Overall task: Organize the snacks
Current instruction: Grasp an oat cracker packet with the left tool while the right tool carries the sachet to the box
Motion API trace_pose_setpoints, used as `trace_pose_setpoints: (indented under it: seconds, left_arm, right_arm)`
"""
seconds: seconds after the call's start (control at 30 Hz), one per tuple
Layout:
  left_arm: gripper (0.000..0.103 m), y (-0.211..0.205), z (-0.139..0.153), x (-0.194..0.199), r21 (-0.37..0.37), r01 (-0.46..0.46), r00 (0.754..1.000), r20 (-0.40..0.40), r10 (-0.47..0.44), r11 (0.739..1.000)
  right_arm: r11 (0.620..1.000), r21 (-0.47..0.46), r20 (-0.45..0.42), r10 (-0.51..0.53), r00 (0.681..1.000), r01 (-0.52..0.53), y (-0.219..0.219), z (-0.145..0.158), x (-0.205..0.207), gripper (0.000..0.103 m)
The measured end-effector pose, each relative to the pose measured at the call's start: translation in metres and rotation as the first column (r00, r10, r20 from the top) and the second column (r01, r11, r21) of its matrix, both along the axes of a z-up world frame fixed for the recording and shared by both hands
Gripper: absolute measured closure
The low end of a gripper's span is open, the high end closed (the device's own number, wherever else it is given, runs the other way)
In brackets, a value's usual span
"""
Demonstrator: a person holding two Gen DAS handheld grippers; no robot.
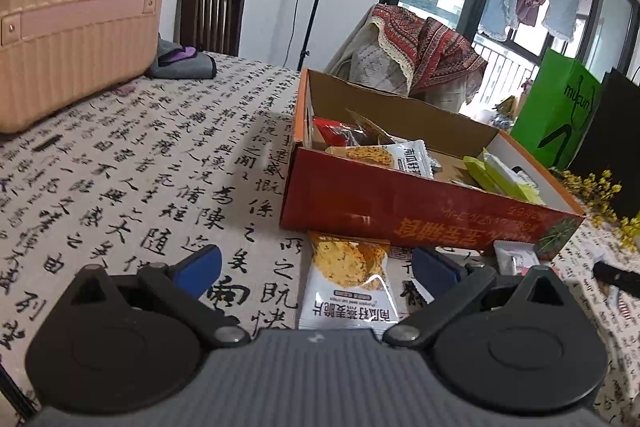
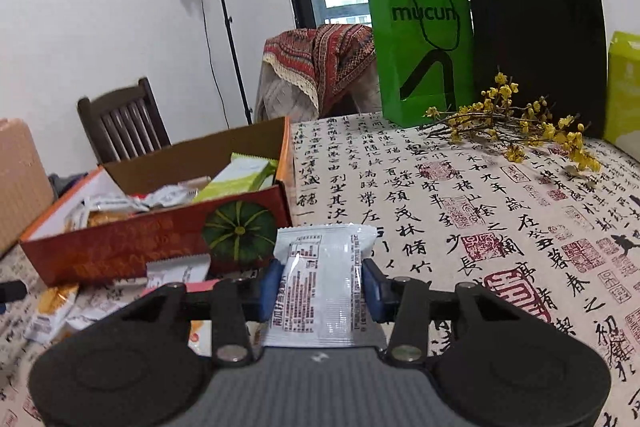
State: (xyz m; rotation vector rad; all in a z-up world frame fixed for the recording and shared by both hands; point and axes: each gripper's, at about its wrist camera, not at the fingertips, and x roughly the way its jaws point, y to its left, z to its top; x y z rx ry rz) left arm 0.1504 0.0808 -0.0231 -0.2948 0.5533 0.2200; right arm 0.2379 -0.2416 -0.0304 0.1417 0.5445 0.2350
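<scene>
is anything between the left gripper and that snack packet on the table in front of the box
Nothing visible. The left gripper is open, and the snack packet lies flat on the tablecloth between its fingers, just short of the red box.

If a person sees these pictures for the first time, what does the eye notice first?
Probably the red cardboard box of snack packets on the calligraphy tablecloth. Next, the white snack packet clamped in the right gripper, and the open left gripper around an orange-printed packet lying before the box.
</scene>
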Motion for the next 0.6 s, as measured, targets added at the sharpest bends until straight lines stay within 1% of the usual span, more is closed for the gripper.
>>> trace_pose_setpoints:
  seconds: [0.07, 0.23, 0.33, 0.4, 0.5, 0.6]
  left_arm:
    - [0.000, -0.003, 0.002, 0.001, 0.017, 0.000, 1.000, -0.021, 0.000, 1.000]
    - [0.000, -0.009, 0.009, 0.007, 0.014, 0.014, 0.998, -0.067, -0.013, 1.000]
    - [0.000, -0.014, 0.016, 0.015, 0.062, 0.007, 0.997, -0.083, -0.002, 0.998]
    - [0.000, -0.014, 0.019, 0.023, 0.074, 0.008, 0.995, -0.104, -0.001, 0.997]
    - [0.000, -0.012, 0.017, 0.039, 0.062, 0.009, 0.988, -0.157, 0.001, 0.998]
    - [0.000, -0.014, 0.008, 0.056, 0.086, 0.005, 0.974, -0.224, 0.015, 0.996]
  right_arm:
    - [1.000, 0.002, 0.017, -0.004, 1.000, 0.004, -0.002, 0.000, -0.002, 0.061]
    - [1.000, 0.027, 0.013, -0.012, 1.000, 0.012, -0.008, -0.002, -0.003, 0.061]
    - [0.999, 0.047, 0.007, -0.018, 1.000, 0.018, -0.011, -0.003, -0.004, 0.061]
    - [0.998, 0.059, 0.013, -0.019, 1.000, 0.018, -0.013, -0.002, -0.004, 0.061]
    - [0.998, 0.056, 0.013, -0.018, 1.000, 0.017, -0.012, -0.003, -0.004, 0.061]
    - [0.998, 0.053, 0.011, -0.021, 1.000, 0.021, -0.012, -0.003, -0.004, 0.061]
